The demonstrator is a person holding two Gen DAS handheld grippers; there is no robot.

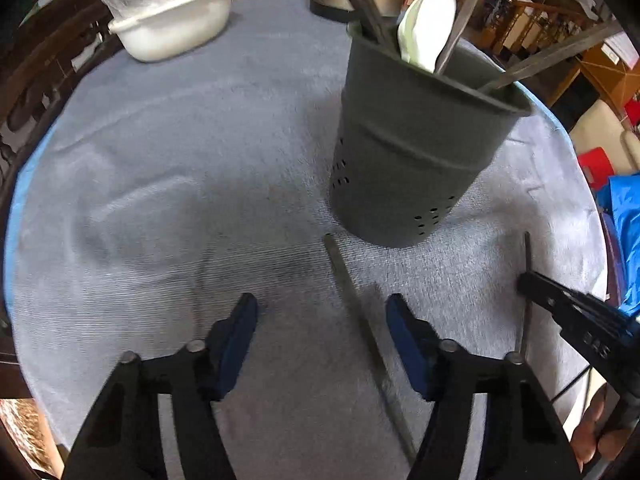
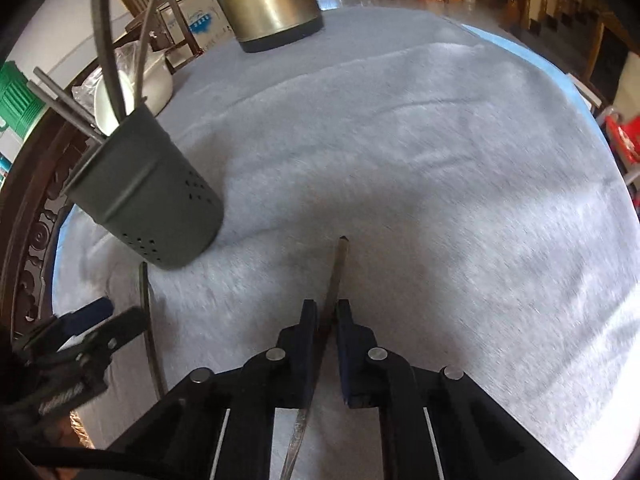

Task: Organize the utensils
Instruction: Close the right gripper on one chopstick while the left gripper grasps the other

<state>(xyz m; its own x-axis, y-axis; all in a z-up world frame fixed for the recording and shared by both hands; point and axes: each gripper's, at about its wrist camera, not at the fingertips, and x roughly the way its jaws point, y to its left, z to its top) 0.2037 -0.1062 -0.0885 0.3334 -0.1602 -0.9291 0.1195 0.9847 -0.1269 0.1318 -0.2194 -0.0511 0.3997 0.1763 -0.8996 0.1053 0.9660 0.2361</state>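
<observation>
Left wrist: the left gripper [image 1: 322, 312] is hanging with jaws open astride a chopstick [image 1: 352, 300] lying on the counter [image 1: 180, 160] before the holder [image 1: 412, 152].

Right wrist: the right gripper [image 2: 327, 316] is clamping jaws on another chopstick [image 2: 334, 280]; gripped off-centre, it may be pivoting or slipping during lifting.

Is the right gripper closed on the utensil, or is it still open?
Shut. In the right wrist view the right gripper has both blue pads against the thin metal utensil lying on the grey cloth.
</observation>
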